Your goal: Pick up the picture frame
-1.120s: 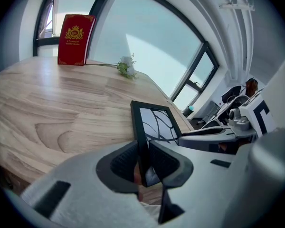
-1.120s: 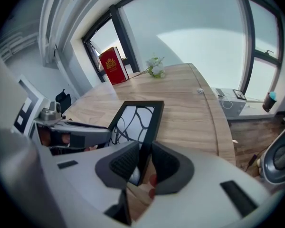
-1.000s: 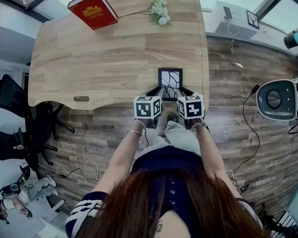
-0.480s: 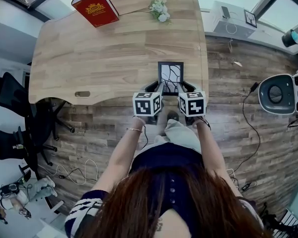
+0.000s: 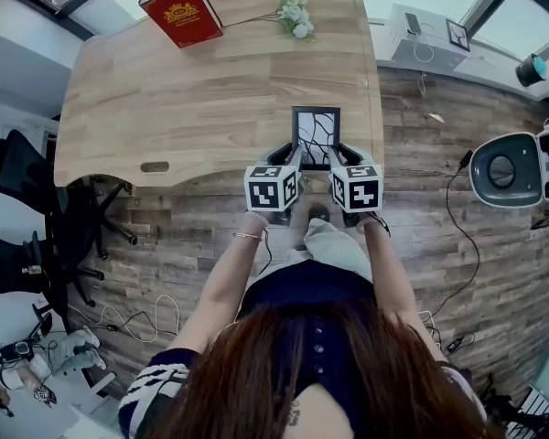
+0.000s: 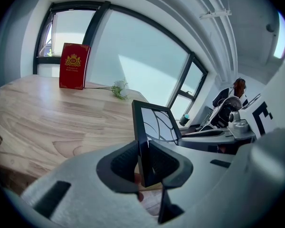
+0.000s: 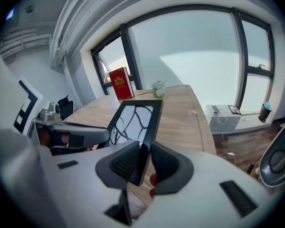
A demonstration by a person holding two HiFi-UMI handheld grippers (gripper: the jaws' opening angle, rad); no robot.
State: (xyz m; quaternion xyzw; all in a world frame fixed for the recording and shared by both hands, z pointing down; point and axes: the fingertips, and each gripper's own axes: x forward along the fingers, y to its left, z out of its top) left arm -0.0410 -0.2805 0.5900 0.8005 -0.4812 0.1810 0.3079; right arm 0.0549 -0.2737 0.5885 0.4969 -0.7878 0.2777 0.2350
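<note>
A black picture frame [image 5: 315, 135] with a dark branch drawing is held over the near right edge of the wooden table [image 5: 201, 90]. My left gripper [image 5: 293, 160] is shut on the frame's left edge, and the frame [image 6: 154, 122] runs between the pads in the left gripper view, where that gripper [image 6: 145, 164] pinches it. My right gripper [image 5: 338, 159] is shut on the frame's right edge; in the right gripper view the frame [image 7: 135, 120] sits clamped in that gripper [image 7: 143, 164]. The frame tilts back, clear of the tabletop.
A red book [image 5: 185, 12] stands at the table's far left, and a sprig of white flowers [image 5: 295, 16] lies near the far edge. Black chairs [image 5: 27, 208] stand left of the table. A white round device [image 5: 511, 179] is on the right, and cables lie on the wood floor.
Both grippers have risen together with the frame, which now sits higher above the table's near edge. Neither grip has changed.
</note>
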